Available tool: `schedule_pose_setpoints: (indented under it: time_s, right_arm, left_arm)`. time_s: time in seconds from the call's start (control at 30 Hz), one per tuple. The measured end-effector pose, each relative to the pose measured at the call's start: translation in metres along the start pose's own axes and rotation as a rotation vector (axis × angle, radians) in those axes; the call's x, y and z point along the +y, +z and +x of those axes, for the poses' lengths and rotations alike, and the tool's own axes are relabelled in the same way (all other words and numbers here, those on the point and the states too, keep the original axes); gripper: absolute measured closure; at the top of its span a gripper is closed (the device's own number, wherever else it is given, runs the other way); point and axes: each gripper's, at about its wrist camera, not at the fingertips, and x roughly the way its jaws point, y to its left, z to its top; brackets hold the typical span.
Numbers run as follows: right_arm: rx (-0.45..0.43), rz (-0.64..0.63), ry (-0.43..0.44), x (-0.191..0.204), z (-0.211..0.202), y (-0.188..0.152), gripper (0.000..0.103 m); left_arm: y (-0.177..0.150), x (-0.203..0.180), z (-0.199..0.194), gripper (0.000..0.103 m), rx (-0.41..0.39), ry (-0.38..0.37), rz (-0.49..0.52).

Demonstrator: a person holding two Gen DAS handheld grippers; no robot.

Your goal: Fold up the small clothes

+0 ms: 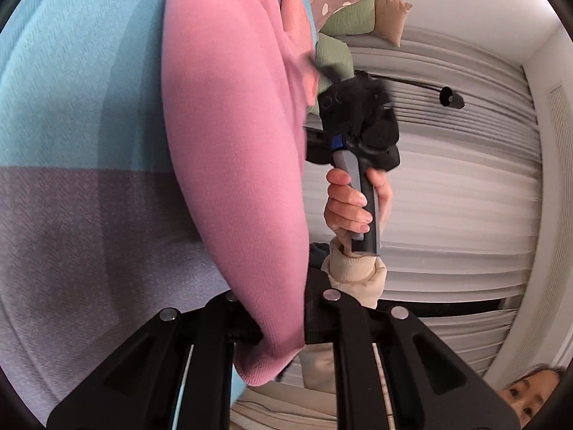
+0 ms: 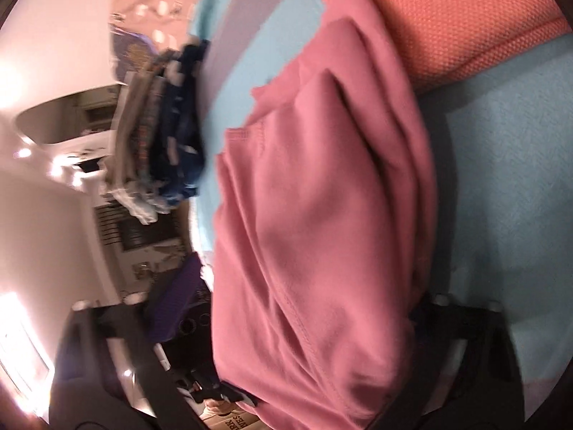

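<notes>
Currently: pink garment (image 1: pixel 232 165), lifted mid-fold, pinched by left gripper (image 1: pixel 275 326) and right gripper (image 2: pixel 322 405). Next, likely: lay flat on the blue-and-grey bed cover (image 1: pixel 71 107).

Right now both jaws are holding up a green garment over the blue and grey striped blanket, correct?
Not quite: the garment is pink, not green, as the left wrist view shows. The rest holds: it hangs between the left gripper and the right gripper, over the blue and grey striped blanket.
</notes>
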Motion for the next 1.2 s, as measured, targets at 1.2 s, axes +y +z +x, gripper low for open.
schedule_pose_setpoints:
  time_s: [1.2]
  right_arm:
    - [-0.204, -0.584, 0.043, 0.394, 0.016, 0.072, 0.081]
  left_arm:
    - [0.118, -0.198, -0.261, 0.091, -0.491, 0.173, 0.53]
